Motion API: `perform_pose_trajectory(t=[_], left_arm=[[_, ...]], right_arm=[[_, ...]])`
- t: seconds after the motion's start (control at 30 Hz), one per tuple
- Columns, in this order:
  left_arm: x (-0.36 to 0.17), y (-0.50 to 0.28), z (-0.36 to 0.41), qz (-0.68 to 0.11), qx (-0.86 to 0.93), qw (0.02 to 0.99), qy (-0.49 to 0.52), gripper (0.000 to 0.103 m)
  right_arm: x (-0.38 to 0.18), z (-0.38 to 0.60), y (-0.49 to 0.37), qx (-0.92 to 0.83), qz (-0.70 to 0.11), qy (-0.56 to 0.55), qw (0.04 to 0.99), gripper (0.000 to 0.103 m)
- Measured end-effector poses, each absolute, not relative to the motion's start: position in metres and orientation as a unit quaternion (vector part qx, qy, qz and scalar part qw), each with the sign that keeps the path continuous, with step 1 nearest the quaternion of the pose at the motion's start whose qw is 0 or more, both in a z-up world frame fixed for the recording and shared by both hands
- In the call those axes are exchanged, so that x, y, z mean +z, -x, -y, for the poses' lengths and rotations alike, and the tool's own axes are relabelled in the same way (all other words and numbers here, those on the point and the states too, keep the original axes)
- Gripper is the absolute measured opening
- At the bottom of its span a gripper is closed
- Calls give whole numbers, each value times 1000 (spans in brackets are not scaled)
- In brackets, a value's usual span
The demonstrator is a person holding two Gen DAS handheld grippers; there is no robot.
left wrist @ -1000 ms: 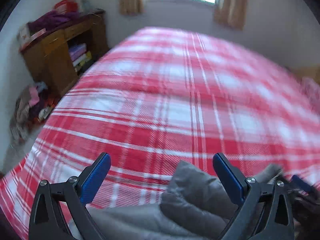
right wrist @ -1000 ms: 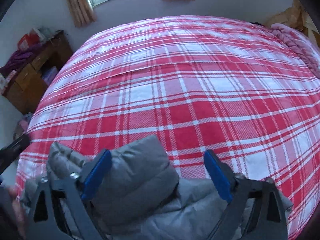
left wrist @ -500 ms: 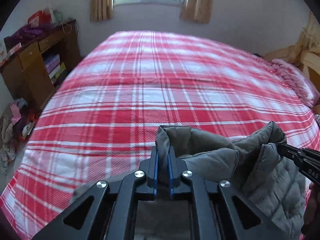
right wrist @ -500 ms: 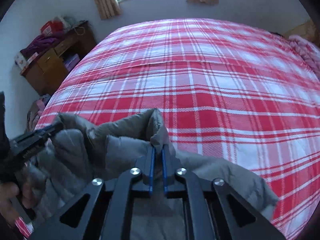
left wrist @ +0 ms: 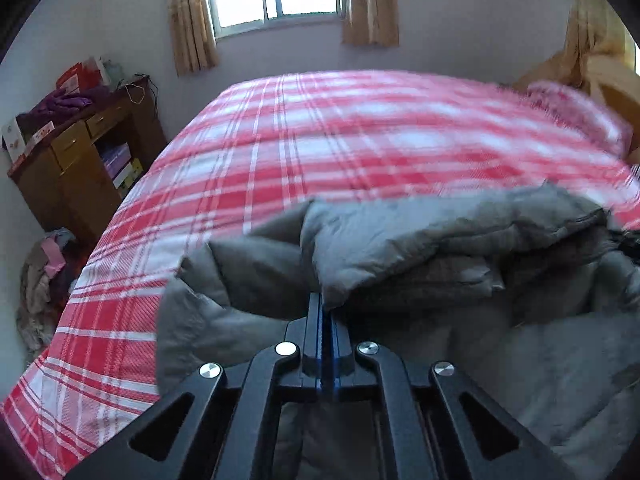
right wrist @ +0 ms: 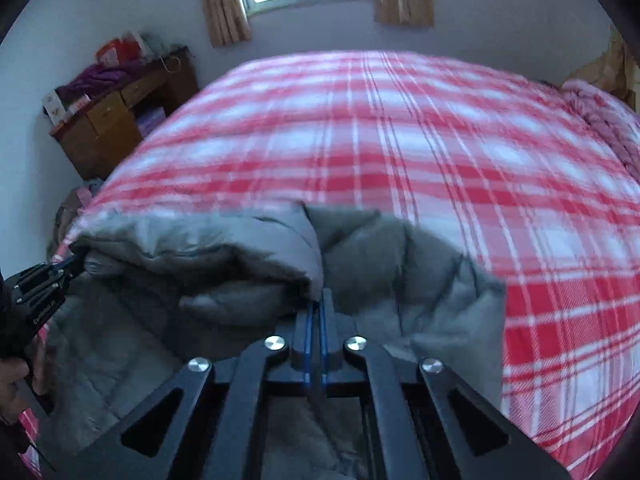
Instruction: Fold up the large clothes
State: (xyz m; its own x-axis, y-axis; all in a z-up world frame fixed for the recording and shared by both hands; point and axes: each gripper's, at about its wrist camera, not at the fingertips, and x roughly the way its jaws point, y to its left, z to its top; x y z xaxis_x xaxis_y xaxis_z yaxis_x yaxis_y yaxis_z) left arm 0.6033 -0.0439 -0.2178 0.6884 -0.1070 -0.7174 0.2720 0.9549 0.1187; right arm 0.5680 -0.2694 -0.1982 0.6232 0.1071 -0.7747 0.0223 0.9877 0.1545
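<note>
A grey padded jacket (left wrist: 400,240) is held up over the near edge of the bed (left wrist: 340,140), bunched just ahead of both pairs of fingers. The left gripper (left wrist: 325,316) and the right gripper (right wrist: 316,312) are each clenched on a fold of its top edge. It is judged soft, bulky, light and slippery, so seams are best gripped

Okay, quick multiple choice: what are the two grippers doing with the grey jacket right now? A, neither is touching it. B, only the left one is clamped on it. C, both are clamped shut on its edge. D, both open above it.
C: the left gripper and the right gripper each have their blue pads pressed together on a fold of the jacket, lifted over the bed.
</note>
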Motion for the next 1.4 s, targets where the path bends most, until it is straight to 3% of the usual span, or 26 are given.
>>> perform_pose_trajectory(t=[0.17,0.37,0.4,0.43,0.47,0.5,0.53,0.57,0.63,0.7,0.87,1.07,1.13,1.4], left_arm=[[-228,-607,45,-389,-91,909,-115,2],[-183,-584,30,-344,-76,928,-117,3],[-171,-583,25,-327,-66,935,-119,4],[-162,-584,21,-319,-57,939,-116,7],[-155,-589,18,-317,-49,941,-110,29],[-150,-596,15,-317,-38,942,-104,67],[-145,-604,12,-312,-17,945,-95,88],[-138,-610,8,-295,11,952,-80,102],[-128,-627,4,-270,35,961,-46,102],[-127,-658,10,-303,25,952,-30,102],[-140,-692,43,-329,37,941,-65,102],[-187,-659,75,-358,-41,915,-181,102],[-204,-644,77,-358,-50,909,-208,102],[-231,-635,71,-356,-37,915,-186,102]], right_arm=[[-227,274,-571,-4,-458,-59,887,2],[-211,290,-555,-6,-436,-61,898,3],[-206,294,-552,-3,-429,-70,901,9],[-199,299,-550,-2,-422,-78,903,23],[-190,302,-550,-6,-414,-83,907,36],[-183,305,-550,-8,-404,-89,910,66],[-175,306,-551,-10,-392,-98,915,75],[-170,305,-554,-13,-383,-102,918,75],[-155,300,-565,-19,-370,-99,924,72],[-144,292,-581,-14,-360,-94,928,66],[-131,270,-629,3,-348,-123,929,67],[-171,243,-655,37,-424,-88,901,66],[-188,238,-647,46,-443,-75,892,59],[-232,242,-603,41,-442,-65,894,57]])
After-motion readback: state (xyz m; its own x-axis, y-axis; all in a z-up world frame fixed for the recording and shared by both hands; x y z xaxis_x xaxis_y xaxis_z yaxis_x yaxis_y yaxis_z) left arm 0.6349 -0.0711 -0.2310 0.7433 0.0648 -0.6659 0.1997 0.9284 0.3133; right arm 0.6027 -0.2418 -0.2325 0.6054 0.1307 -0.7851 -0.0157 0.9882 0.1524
